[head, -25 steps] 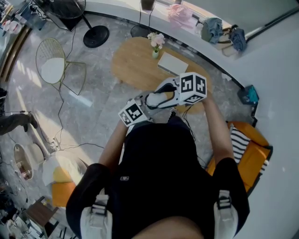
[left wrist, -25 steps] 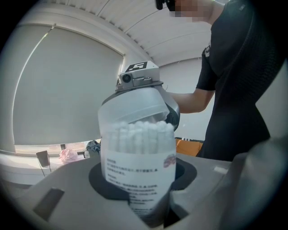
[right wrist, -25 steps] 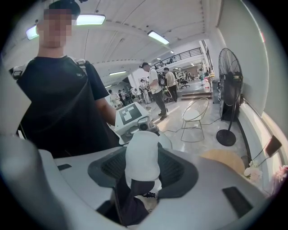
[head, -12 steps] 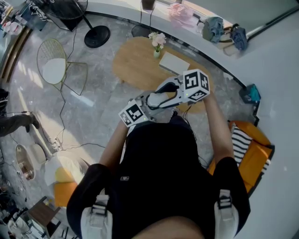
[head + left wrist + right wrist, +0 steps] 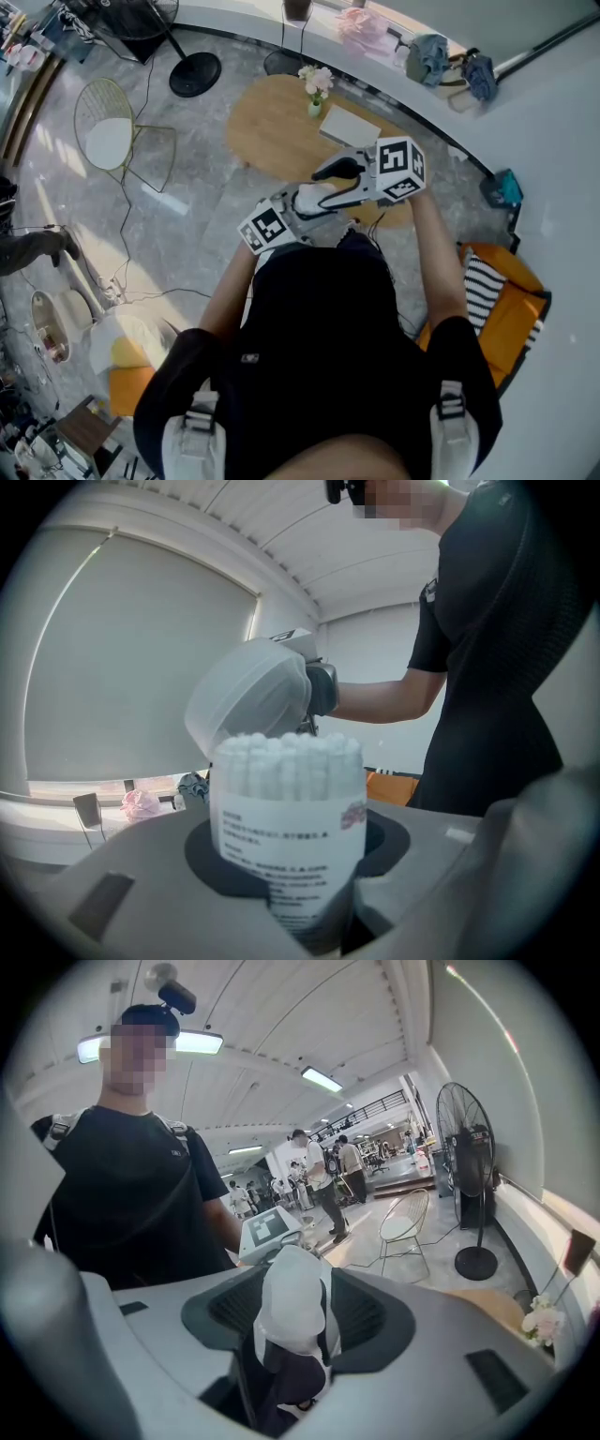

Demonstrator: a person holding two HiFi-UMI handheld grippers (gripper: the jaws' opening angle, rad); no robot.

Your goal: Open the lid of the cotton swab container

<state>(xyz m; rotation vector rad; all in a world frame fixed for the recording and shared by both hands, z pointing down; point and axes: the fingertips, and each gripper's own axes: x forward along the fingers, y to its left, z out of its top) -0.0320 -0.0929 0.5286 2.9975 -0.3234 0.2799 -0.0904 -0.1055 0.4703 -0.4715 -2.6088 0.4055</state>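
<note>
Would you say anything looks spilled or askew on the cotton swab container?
Nothing stands out: the container sits in the left gripper, swabs neatly packed, its lid tipped back between the jaws of the right gripper.

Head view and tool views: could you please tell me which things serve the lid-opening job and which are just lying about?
Job: cotton swab container, its flipped-up lid.
Lying about: round wooden table, flower vase, wire chair, standing fan.

Base of the cotton swab container drops out of sight between the left gripper's jaws. The print on its label is too small to read. Above the container, the raised lid hides where the person's forearm ends. In the right gripper view, the lid blocks the container itself.
</note>
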